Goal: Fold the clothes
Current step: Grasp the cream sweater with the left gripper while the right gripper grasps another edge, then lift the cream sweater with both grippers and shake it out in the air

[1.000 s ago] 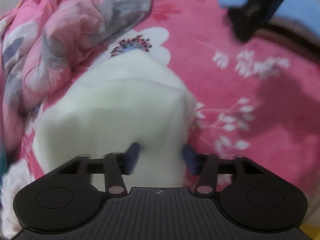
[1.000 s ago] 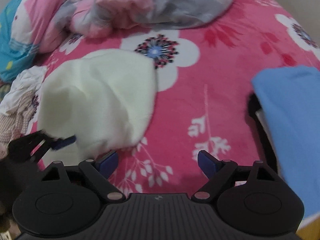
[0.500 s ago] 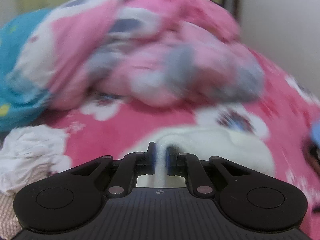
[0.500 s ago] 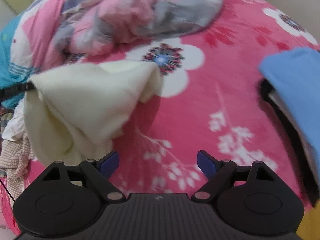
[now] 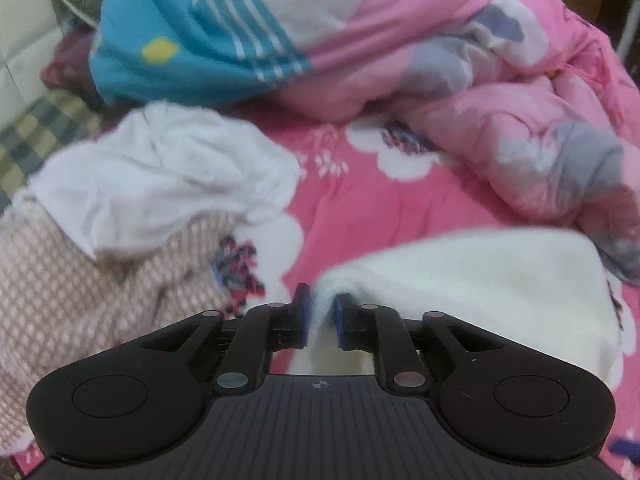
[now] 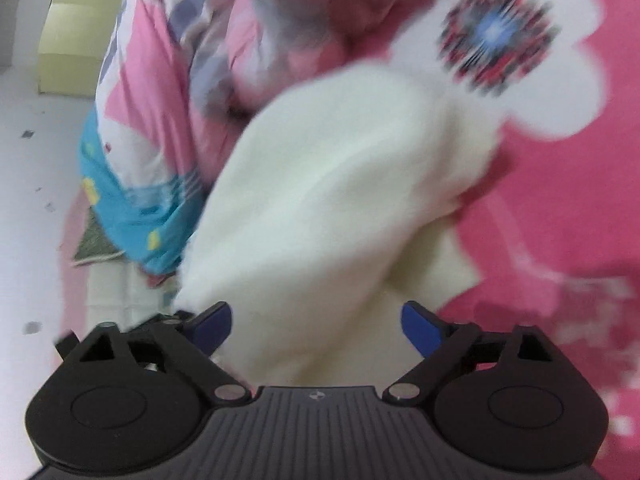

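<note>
Left gripper (image 5: 320,322): narrow, jaws have just eased apart a little, but a pinch of the cream cloth (image 5: 480,280) sits between the pads, so I read it as held. Since a second ago it has dragged that edge sideways off the flat pile; the cloth now trails to its right across the pink bed (image 5: 360,200).

Right gripper (image 6: 316,322): wide, jaws have just opened further, cloth bulk (image 6: 340,200) lies between them, no pinch. Probably lining up the second corner, so the fold itself isn't started.

Beyond: white garment (image 5: 160,172) on a checked one (image 5: 80,288), then the bunched quilt (image 5: 480,80). No containers in view.
</note>
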A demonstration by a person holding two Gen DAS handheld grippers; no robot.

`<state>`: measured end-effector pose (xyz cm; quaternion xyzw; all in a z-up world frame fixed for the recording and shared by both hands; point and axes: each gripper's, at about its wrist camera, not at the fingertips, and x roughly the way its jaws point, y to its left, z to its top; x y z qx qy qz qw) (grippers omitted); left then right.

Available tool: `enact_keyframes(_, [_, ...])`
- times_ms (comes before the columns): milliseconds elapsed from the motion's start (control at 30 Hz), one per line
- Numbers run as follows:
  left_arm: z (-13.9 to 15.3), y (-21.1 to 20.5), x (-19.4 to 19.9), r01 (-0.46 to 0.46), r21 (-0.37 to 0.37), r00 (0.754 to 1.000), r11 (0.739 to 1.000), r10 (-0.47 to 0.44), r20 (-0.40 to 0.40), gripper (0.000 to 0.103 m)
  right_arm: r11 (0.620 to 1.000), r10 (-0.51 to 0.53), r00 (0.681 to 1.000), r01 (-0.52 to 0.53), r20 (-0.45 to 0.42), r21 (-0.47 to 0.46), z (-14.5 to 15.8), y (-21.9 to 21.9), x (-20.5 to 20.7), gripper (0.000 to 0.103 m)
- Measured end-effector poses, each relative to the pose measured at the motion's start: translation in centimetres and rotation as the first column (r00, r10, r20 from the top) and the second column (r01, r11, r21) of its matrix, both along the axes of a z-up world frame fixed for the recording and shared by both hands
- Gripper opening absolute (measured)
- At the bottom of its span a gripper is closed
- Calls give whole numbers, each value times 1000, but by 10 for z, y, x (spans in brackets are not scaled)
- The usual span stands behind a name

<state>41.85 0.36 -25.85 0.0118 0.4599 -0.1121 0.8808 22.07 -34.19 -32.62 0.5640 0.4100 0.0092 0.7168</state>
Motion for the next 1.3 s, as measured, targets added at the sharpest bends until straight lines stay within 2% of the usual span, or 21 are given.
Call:
enact_keyframes(33, [1, 1, -8, 21, 3, 1000, 1000, -21, 7, 32, 999, 23, 1000, -22, -13, 24, -9, 4, 13, 96])
enact_keyframes(67, [3, 3, -16, 41, 7, 999, 999, -41, 14, 38, 998, 46, 999, -45, -23, 49, -20, 8, 27, 96])
enact_keyframes(167, [7, 3, -39, 98, 33, 995, 995, -99, 18, 41, 994, 63, 997, -59, -40, 88, -32, 12, 60, 94])
enact_keyframes(233, [9, 2, -55, 128, 51, 992, 990, -128, 14, 46, 994, 54, 998, -56, 26, 89, -19, 12, 76, 94])
enact_keyframes(300, [13, 2, -73, 148, 65, 989, 987, -149, 11, 54, 994, 79, 988, -88, 132, 62, 4, 13, 94, 94])
enact_keyframes(400, [10, 0, -94, 166, -10, 985, 986, -166, -40, 62, 987, 132, 962, -150, 237, 59, 29, 19, 137, 94])
enact_keyframes(467, [5, -5, -109, 169, -76, 980, 983, -176, -89, 68, 980, 178, 945, -196, 276, 41, 40, 27, 172, 94])
enact_keyframes(567, [-14, -26, -119, 192, -143, 964, 971, -213, -157, 69, 968, 238, 927, -249, 289, 1, 49, 37, 212, 95])
enact_keyframes(633, [-25, -47, -117, 200, -133, 962, 971, -220, -159, 70, 956, 286, 922, -291, 261, -21, 52, 41, 224, 97])
enact_keyframes(700, [-33, -66, -110, 205, -118, 963, 972, -222, -151, 71, 946, 322, 915, -321, 243, -44, 57, 37, 215, 97])
enact_keyframes(767, [-42, -85, -103, 218, -74, 967, 973, -226, -117, 74, 941, 335, 912, -333, 235, -51, 60, 26, 195, 98])
enact_keyframes(867, [-50, -110, -91, 243, 28, 966, 970, -239, -101, 74, 959, 268, 935, -281, 231, 24, 55, -6, 155, 99])
enact_keyframes(967, [-40, -119, -85, 248, -7, 965, 969, -248, -83, 75, 978, 195, 956, -206, 220, 29, 55, -36, 118, 99])
enact_keyframes(1067, [-32, -126, -82, 232, -24, 970, 972, -233, -66, 81, 993, 96, 973, -107, 209, 40, 49, -60, 87, 99])
enact_keyframes(1167, [-33, -141, -83, 201, 3, 979, 980, -201, -47, 83, 991, -42, 984, 19, 175, 135, 29, -84, 53, 99])
enact_keyframes(1200, [-33, -146, -82, 189, 27, 982, 982, -189, -30, 82, 983, -84, 985, 57, 149, 175, 19, -90, 45, 99])
enact_keyframes(1300, [-32, -162, -81, 150, 103, 988, 983, -154, 28, 68, 949, -187, 981, 167, 48, 268, -15, -100, 28, 99])
